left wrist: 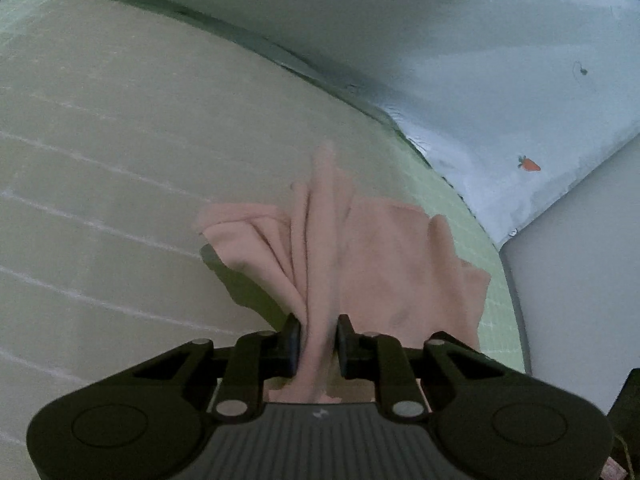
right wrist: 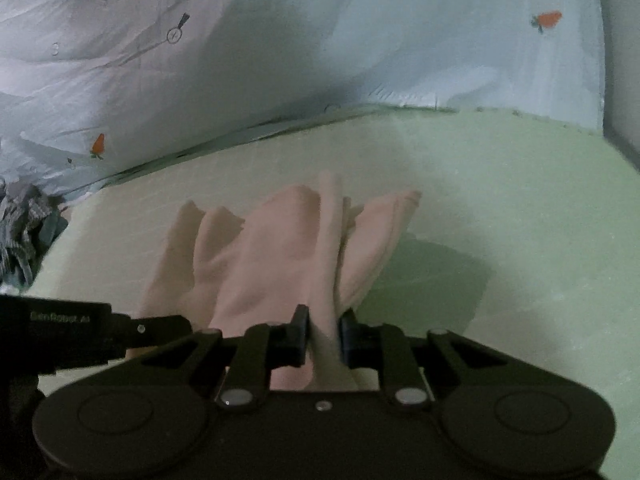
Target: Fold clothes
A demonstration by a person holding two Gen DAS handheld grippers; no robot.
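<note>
A pink garment (left wrist: 360, 248) hangs in loose folds above a pale green mat (left wrist: 120, 160). My left gripper (left wrist: 318, 340) is shut on a bunched ridge of its fabric, which runs between the black fingers (left wrist: 291, 344). In the right wrist view the same pink garment (right wrist: 272, 256) drapes down toward the green mat (right wrist: 500, 200), and my right gripper (right wrist: 323, 334) is shut on another pinch of it. The left gripper's body (right wrist: 72, 328) shows at the left edge of the right wrist view, close beside the right one.
A light blue sheet (right wrist: 320, 40) with small carrot prints rises behind the mat. A grey checked cloth pile (right wrist: 24, 232) lies at the mat's left edge. A grey-white panel (left wrist: 580, 260) stands to the right of the mat.
</note>
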